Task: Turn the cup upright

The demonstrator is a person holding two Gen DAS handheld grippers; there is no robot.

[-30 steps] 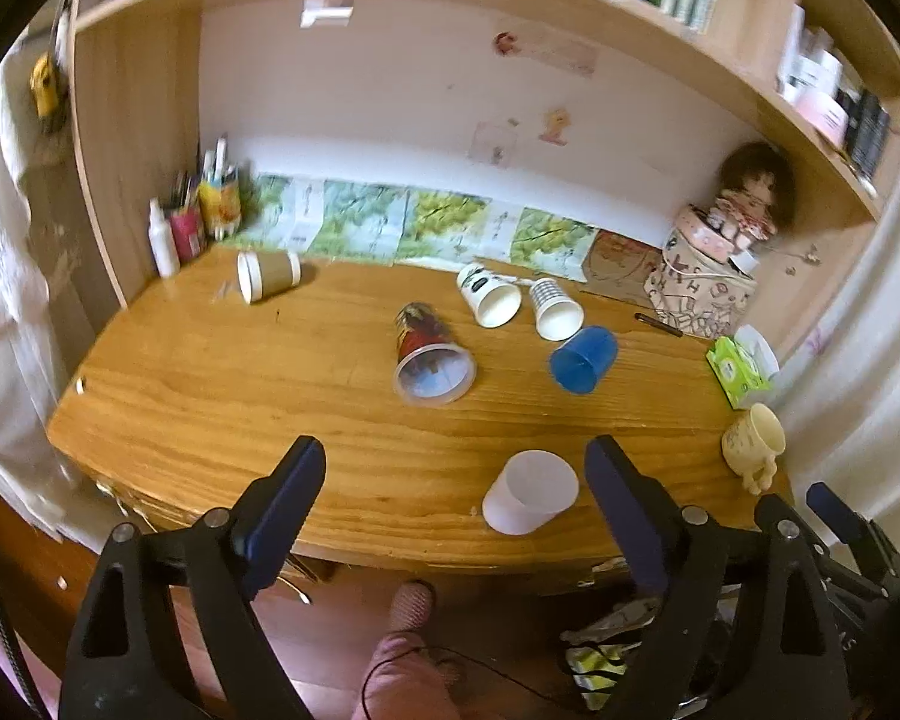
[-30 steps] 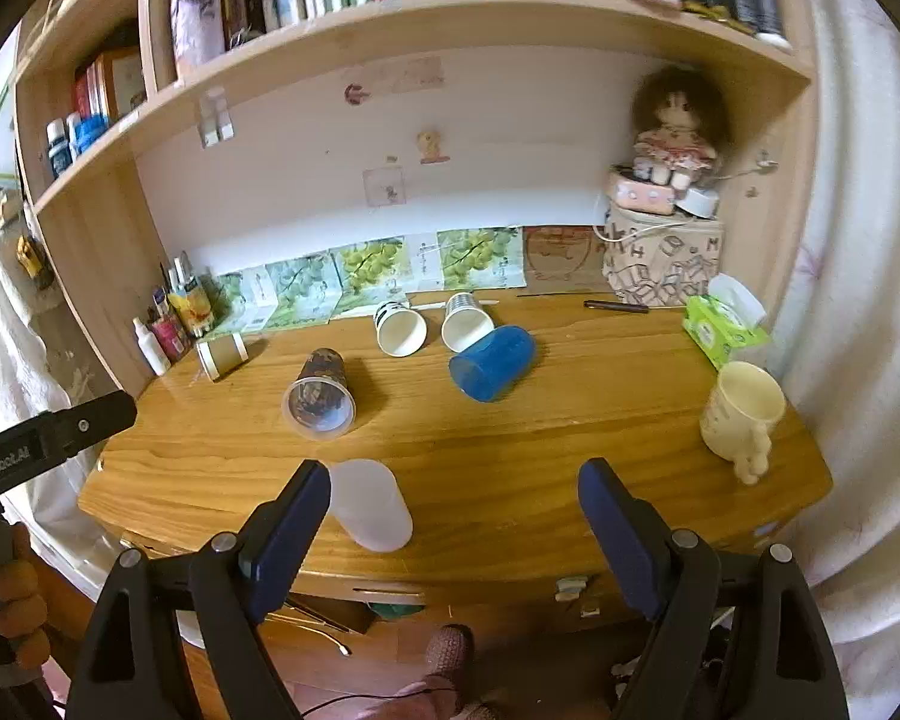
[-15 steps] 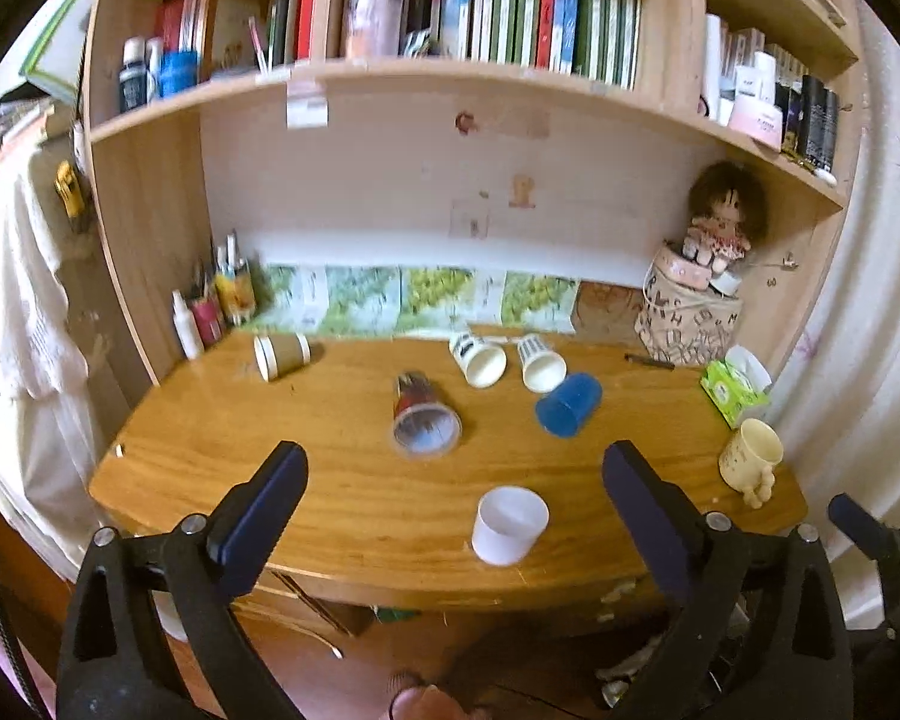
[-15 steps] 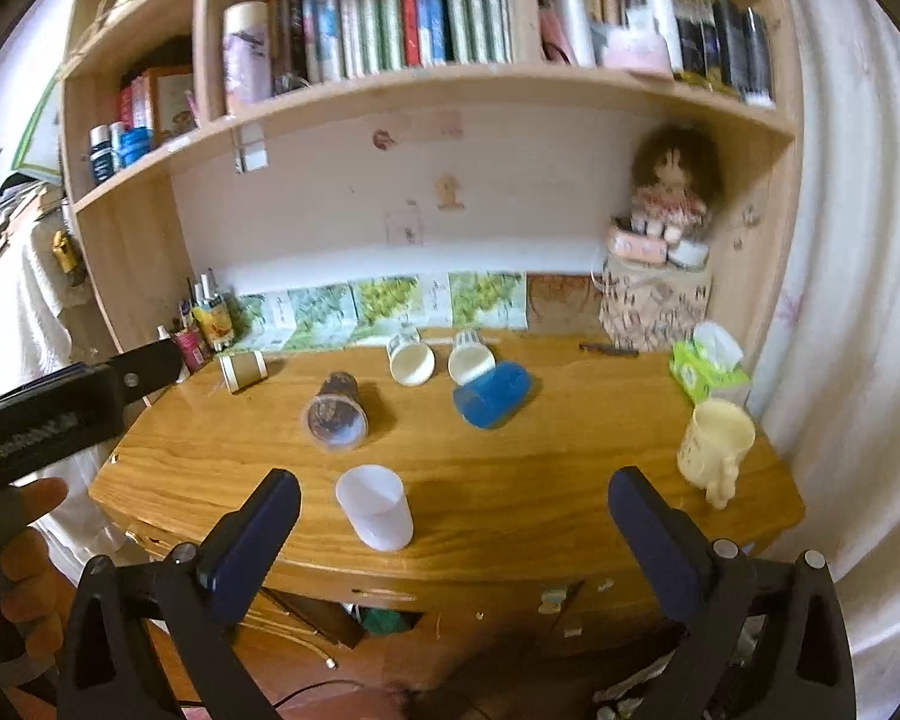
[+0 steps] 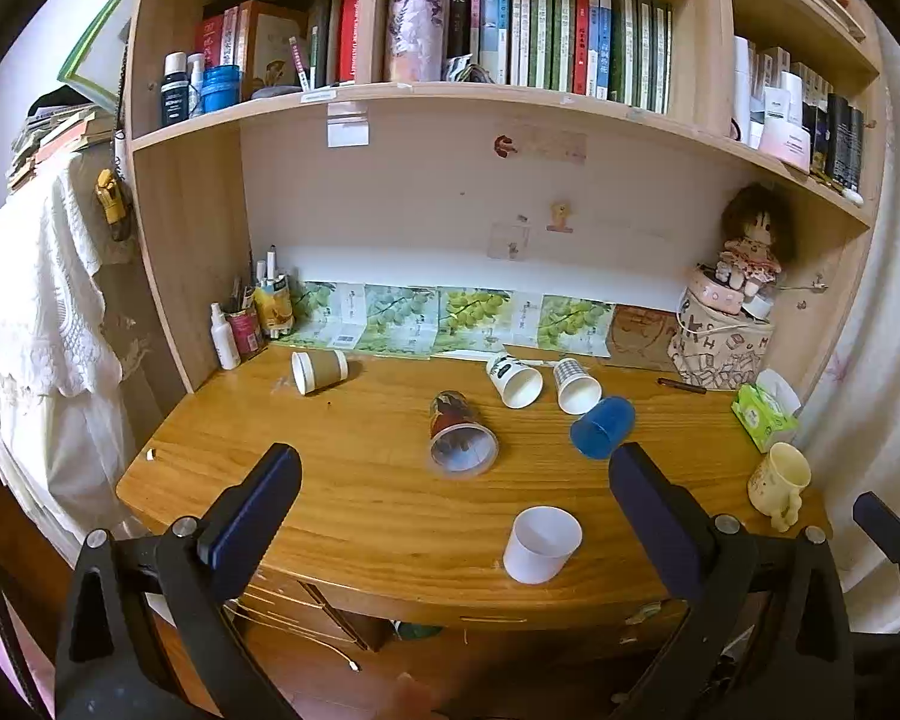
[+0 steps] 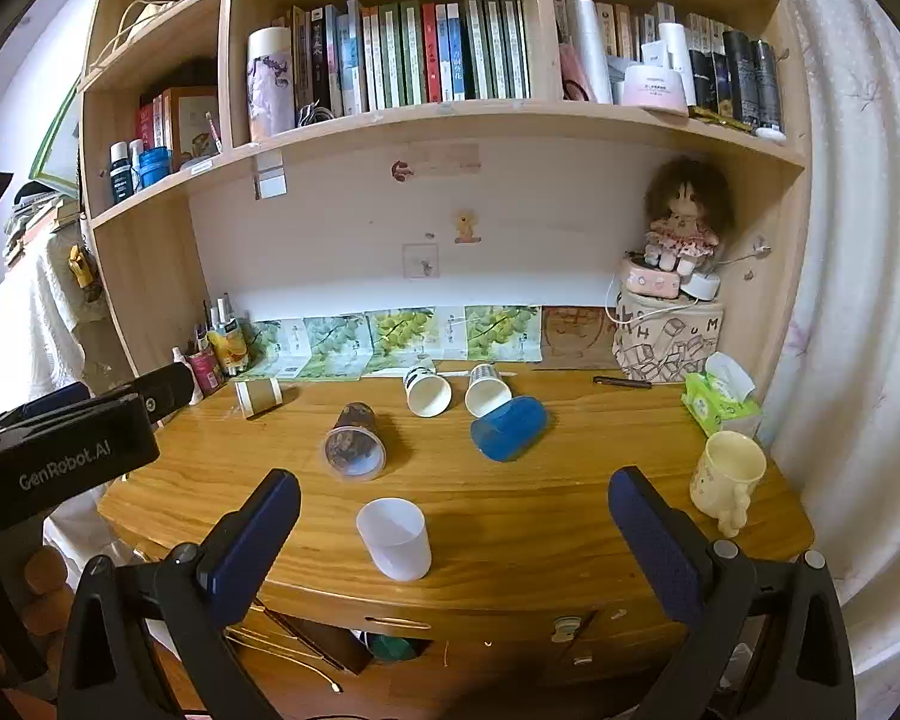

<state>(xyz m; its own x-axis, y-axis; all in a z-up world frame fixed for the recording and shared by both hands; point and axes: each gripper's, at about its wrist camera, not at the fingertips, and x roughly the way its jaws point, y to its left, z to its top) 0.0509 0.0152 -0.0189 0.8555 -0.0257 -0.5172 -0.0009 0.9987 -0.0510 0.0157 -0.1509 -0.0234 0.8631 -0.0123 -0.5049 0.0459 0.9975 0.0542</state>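
A white plastic cup [image 5: 542, 543] stands upright near the desk's front edge; it also shows in the right wrist view [image 6: 393, 539]. Several cups lie on their sides behind it: a clear printed cup [image 5: 459, 435] [image 6: 354, 443], a blue cup [image 5: 602, 426] [image 6: 509, 427], two white paper cups [image 5: 513, 380] [image 6: 428, 391] and a brown-sleeved cup [image 5: 318, 369] [image 6: 259, 396]. My left gripper [image 5: 455, 483] is open and empty, held back from the desk. My right gripper [image 6: 455, 507] is open and empty, also off the desk front.
A cream mug [image 5: 780, 483] [image 6: 727, 477] stands upright at the desk's right front. A green tissue pack [image 6: 717, 402], a patterned bag with a doll [image 6: 669, 336] and a pen [image 6: 621, 383] sit at the back right. Bottles [image 5: 240, 330] stand back left. Bookshelves hang above.
Both grippers have pulled back and up from the desk, so the cups look smaller and the bookshelves have come into view. The cups have not moved.
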